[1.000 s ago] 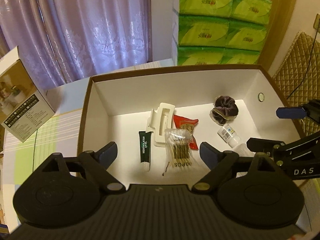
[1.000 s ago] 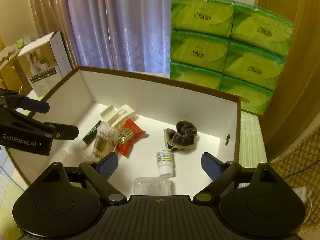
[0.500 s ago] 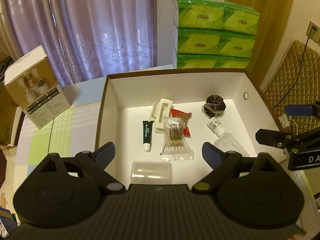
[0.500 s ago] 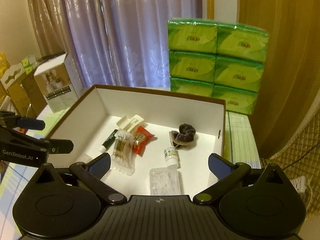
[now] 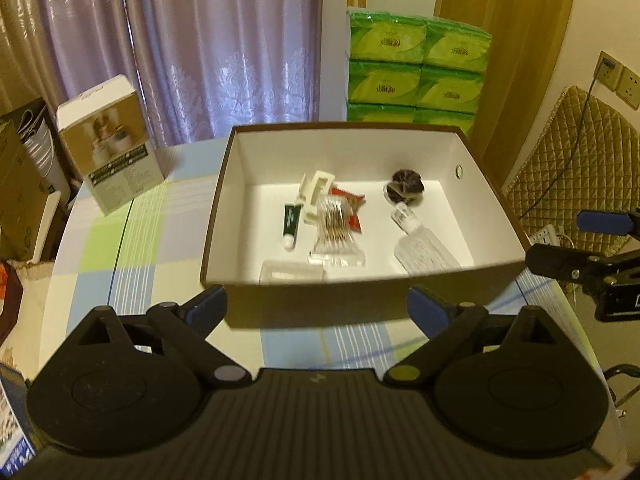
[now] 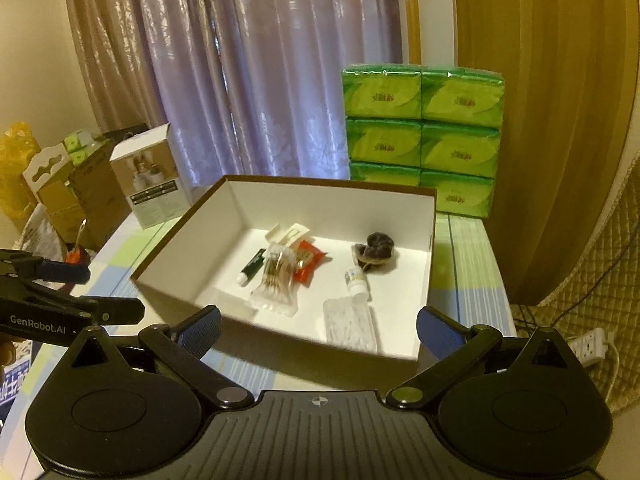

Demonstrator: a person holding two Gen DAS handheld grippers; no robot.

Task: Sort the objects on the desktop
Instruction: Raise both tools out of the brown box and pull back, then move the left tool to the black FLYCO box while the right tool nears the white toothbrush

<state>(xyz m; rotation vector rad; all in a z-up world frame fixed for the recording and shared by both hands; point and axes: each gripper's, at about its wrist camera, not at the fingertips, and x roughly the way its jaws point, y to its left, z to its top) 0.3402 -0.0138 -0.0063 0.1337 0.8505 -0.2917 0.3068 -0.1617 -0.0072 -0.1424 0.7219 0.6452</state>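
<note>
A brown cardboard box [image 5: 492, 196] [image 6: 180, 222] with a white inside sits on the checked tablecloth. It holds a green tube [image 5: 291, 222] [image 6: 251, 266], a bag of cotton swabs [image 5: 335, 227] [image 6: 277, 276], a red packet [image 5: 352, 210] [image 6: 309, 261], a white clip [image 5: 316, 190], a dark scrunchie [image 5: 406, 186] [image 6: 378, 249], a small bottle [image 5: 406, 218] [image 6: 355, 282] and clear plastic packs [image 5: 426, 254] [image 6: 352, 326]. My left gripper [image 5: 318, 308] hangs open in front of the box with nothing in it. My right gripper [image 6: 318, 326] is open and empty too, off the box's near right corner.
A white product carton [image 5: 108, 142] [image 6: 150, 178] stands left of the box. Green tissue packs [image 5: 416, 68] [image 6: 422, 132] are stacked behind it. Purple curtains hang at the back. A quilted chair [image 5: 576, 160] and a power strip [image 6: 588, 344] are on the right. Cardboard boxes [image 6: 60, 188] sit far left.
Both grippers have pulled back and up from over the box, so the whole box and the tablecloth in front of it now show. Both stayed open.
</note>
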